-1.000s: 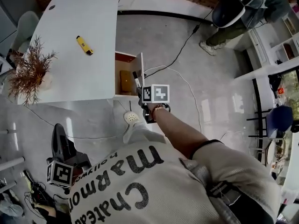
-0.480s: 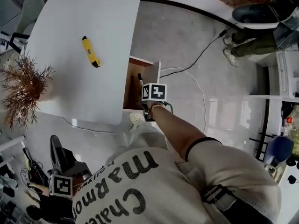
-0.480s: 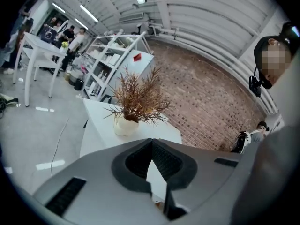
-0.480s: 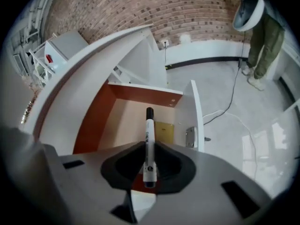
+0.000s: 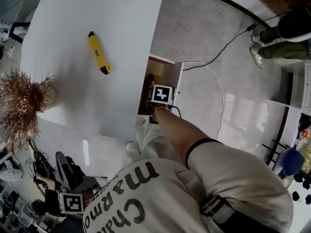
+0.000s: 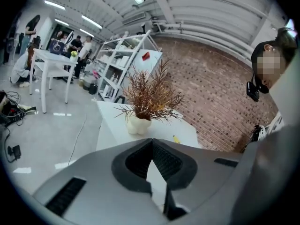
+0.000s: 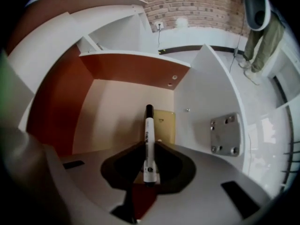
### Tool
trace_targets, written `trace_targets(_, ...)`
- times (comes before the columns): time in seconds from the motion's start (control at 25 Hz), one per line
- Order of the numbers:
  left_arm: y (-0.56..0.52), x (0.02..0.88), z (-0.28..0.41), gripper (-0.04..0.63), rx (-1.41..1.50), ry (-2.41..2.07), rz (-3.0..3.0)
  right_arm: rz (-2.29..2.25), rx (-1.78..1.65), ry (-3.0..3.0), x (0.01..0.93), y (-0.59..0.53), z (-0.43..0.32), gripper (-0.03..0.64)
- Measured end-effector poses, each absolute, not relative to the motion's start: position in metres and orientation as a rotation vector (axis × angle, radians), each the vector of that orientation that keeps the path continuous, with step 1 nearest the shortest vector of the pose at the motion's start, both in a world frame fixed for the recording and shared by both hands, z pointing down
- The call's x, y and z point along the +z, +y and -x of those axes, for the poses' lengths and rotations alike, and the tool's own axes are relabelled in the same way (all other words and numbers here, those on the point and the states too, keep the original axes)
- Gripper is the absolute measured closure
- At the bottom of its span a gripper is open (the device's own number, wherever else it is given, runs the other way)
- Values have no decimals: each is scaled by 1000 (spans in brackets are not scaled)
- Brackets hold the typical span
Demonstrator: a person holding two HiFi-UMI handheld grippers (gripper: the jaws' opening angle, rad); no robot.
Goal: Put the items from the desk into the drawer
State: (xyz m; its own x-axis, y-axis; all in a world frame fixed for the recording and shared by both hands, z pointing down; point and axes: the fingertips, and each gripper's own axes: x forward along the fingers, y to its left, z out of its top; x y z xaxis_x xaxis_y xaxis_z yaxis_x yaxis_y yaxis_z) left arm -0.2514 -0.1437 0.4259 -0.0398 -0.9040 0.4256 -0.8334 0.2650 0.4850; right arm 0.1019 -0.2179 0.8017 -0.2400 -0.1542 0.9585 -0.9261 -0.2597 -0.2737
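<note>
The white desk fills the upper left of the head view, its top bare apart from two things. At its right edge the drawer stands pulled out, with reddish-brown walls, a pale cream floor and a white front panel. A dried brown plant in a small white vase stands near the desk's left corner.

The right gripper points steeply down into the open drawer, at the end of the person's outstretched arm. The left gripper hangs low beside the person, well apart from the desk, its jaws meeting at the tips with nothing between them.

A flat tan piece lies on the drawer floor against the front panel. On the desk top, well apart from the drawer, lies a yellow item with black ends, slanted across the surface.

The marker is pinched between the right gripper's dark pads. It is slim, with a white barrel carrying black print and a black cap at the far end. It sticks straight out ahead of the jaws, above the drawer floor, its cap in line with the tan piece.
</note>
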Motion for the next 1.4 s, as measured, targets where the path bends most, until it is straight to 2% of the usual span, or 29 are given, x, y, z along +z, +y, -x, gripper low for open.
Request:
trace_targets(0.52,-142,434,245,594,-76,-1894,-1534,-1254,1639,-1296,834,-202,-89,537)
trace_targets(0.76,-150,440,239,595,-136,-1861,-1562,-1216,1614,-1412,826,-211,-88,465)
trace_targets(1.08,-161,438,236,595,-194,-1850,-1603,-1357,1580,-1715,716,-277,-123,460)
trace_targets(1.24,-168,426,237,595,-318,-1837,-1672,-1657,1503,-1911,623,-345,-157,508)
trace_targets(1.4,-157,408,243,595,-368,-1821,-1713,-1730,1367,-2199,518,-379,-140,502)
